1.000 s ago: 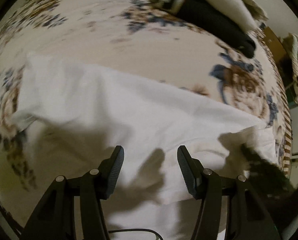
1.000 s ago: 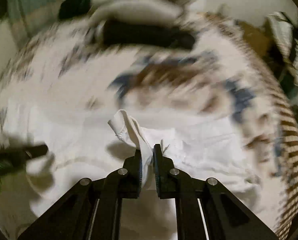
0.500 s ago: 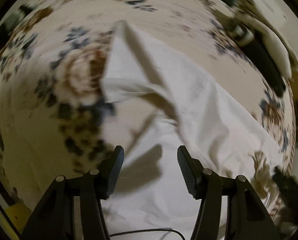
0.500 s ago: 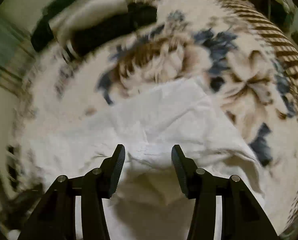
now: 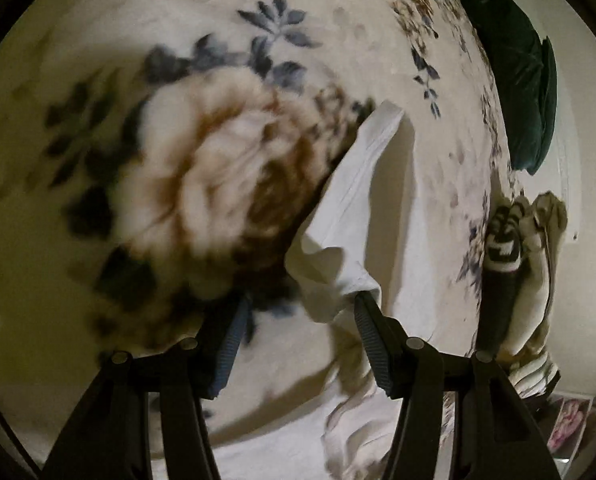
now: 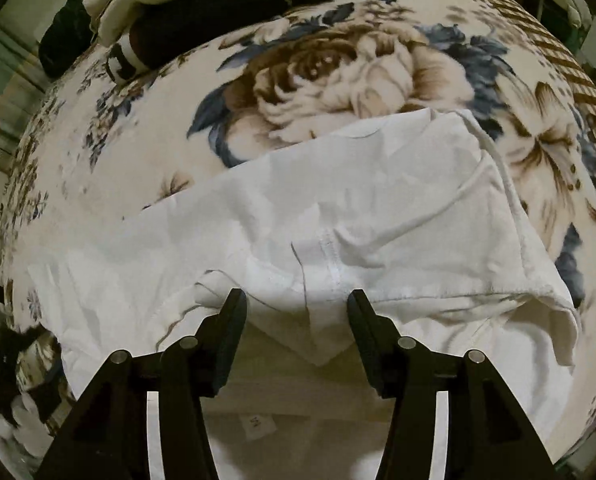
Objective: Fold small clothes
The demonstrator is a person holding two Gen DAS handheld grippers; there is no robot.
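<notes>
Right tongs (image 6: 295, 314) just let go, spread over the folded white cotton garment (image 6: 338, 208); left tongs (image 5: 298, 320), spread too, next pinch the 12 o'clock sleeve (image 5: 362, 168).

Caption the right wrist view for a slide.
Open right gripper, fingers just parted, over a folded white garment on a floral blanket.

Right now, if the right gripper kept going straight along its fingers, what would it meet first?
The right gripper, open, points steeply down at the white garment. It would most likely land on the folded-over edge lying between its fingers, with the floral blanket beneath. Depth is unclear.
</notes>
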